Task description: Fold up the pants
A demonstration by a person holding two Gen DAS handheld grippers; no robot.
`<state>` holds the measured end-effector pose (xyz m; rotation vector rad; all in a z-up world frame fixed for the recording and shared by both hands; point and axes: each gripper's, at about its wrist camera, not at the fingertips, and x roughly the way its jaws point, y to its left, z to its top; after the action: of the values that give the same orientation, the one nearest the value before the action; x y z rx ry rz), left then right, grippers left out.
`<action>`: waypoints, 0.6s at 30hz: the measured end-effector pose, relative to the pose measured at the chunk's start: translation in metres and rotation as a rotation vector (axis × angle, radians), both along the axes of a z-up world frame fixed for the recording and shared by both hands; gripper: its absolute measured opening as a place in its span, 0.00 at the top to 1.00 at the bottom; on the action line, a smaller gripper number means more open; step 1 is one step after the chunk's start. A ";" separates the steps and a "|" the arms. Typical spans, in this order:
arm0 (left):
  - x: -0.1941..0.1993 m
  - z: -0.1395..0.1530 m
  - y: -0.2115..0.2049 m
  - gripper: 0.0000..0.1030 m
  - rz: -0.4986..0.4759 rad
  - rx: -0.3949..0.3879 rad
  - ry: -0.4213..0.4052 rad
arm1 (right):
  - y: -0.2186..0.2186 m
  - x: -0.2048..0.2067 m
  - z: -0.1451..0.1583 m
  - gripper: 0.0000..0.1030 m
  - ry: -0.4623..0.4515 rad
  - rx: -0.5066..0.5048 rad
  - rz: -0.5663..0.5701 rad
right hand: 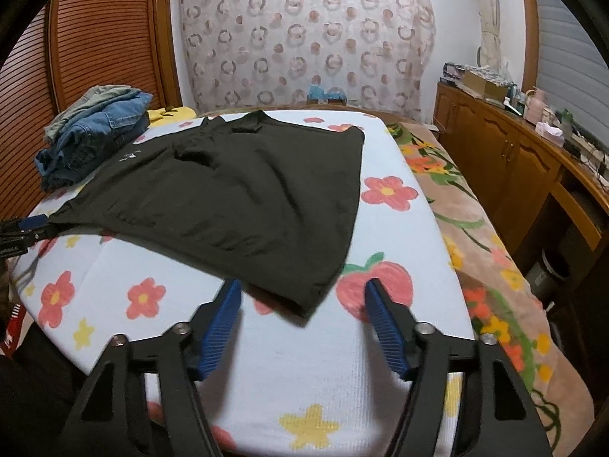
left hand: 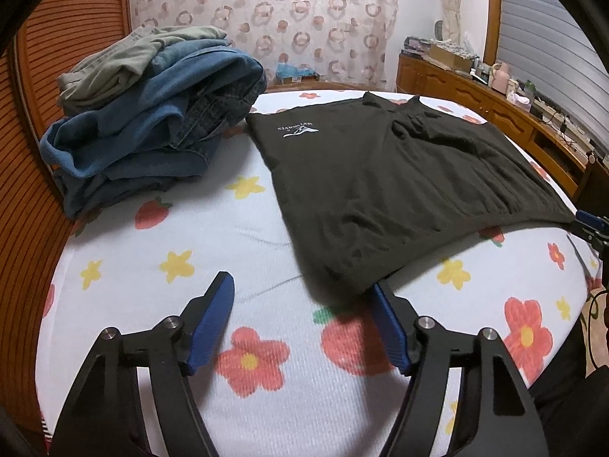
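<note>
Dark pants [left hand: 399,182] with a small white logo lie flat on a padded board with a flower and strawberry cover [left hand: 152,266]. My left gripper [left hand: 300,283] is open at their near left corner; the cloth's edge reaches its right fingertip [left hand: 377,293]. In the right wrist view the same pants [right hand: 243,194] stretch away. My right gripper [right hand: 302,285] is open, with the near right corner lying loose between its blue pads. Each gripper also shows at the edge of the other's view: the right gripper [left hand: 590,224] and the left gripper [right hand: 23,228].
A stack of folded jeans and a green garment [left hand: 152,122] sits at the board's far left, next to a slatted wooden door [left hand: 30,114]. A flowered blanket [right hand: 475,228] lies right of the board, and beyond it is a wooden cabinet [right hand: 514,160] with clutter on top.
</note>
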<state>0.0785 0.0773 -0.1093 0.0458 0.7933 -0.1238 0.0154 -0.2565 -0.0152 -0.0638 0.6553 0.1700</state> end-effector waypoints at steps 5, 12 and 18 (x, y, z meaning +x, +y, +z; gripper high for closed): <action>0.003 0.000 -0.001 0.37 -0.011 -0.001 -0.004 | 0.009 -0.003 0.000 0.63 0.004 -0.026 0.006; 0.004 0.002 -0.005 0.66 -0.036 -0.028 -0.013 | 0.006 0.000 0.003 0.82 -0.002 -0.011 0.018; 0.001 0.012 -0.013 0.84 -0.065 -0.032 -0.038 | -0.006 0.009 0.008 0.90 -0.024 0.014 0.021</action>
<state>0.0797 0.0639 -0.0970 0.0439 0.7523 -0.1965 0.0249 -0.2621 -0.0068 -0.0591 0.6298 0.1939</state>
